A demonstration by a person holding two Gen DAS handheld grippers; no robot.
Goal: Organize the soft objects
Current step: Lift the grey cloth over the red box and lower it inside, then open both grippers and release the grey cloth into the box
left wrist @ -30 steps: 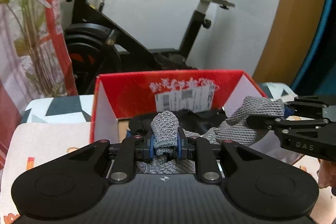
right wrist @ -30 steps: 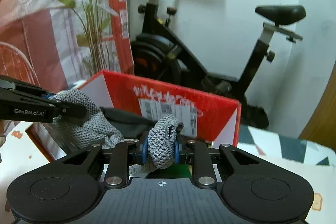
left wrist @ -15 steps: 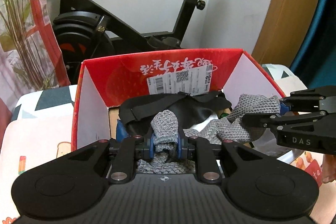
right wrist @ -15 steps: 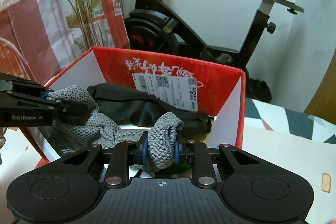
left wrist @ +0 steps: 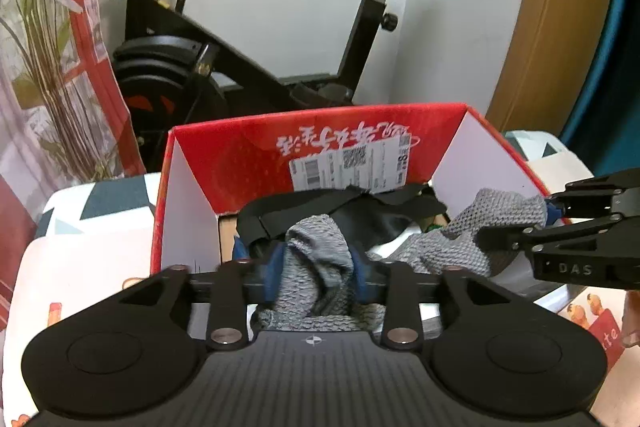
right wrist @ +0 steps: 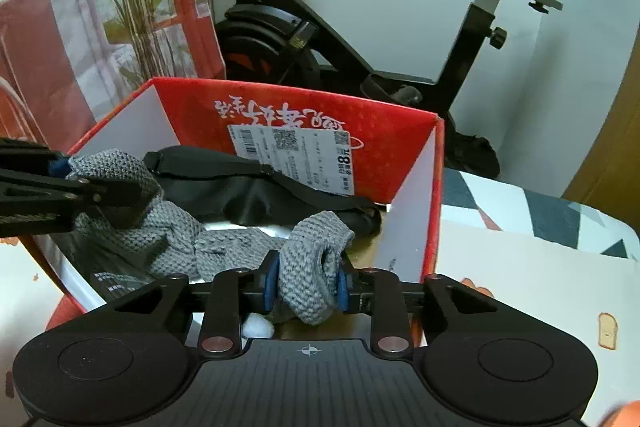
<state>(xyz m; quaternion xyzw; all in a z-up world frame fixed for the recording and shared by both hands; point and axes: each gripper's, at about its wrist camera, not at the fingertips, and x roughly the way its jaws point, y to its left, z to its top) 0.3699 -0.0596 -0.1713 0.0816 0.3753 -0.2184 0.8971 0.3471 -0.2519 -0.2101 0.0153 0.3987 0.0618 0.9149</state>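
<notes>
A grey knitted cloth (left wrist: 320,247) hangs stretched between my two grippers, inside the open red cardboard box (left wrist: 240,155). My left gripper (left wrist: 318,271) has one end between its blue pads; its jaws are opening and the knit sits slack there. The right gripper (right wrist: 306,283) is opening too, but its pads still pinch the bunched other end of the cloth (right wrist: 176,239). Each gripper shows in the other's view: the right gripper (left wrist: 516,219) at the right edge, the left gripper (right wrist: 100,179) at the left edge. A black strapped pouch (right wrist: 248,187) lies in the box (right wrist: 384,131) behind the knit.
The box stands on a table with a patterned cloth (right wrist: 520,267). A silver packet (right wrist: 112,279) and a small white ball (right wrist: 256,329) lie in the box near me. Behind stand an exercise bike (left wrist: 240,67), a plant (left wrist: 36,27) and a wooden door (left wrist: 560,27).
Both grippers brought the knit from above the box rim down into it. The left jaws have spread apart and the knit between them has loosened; the right jaws widened slightly.
</notes>
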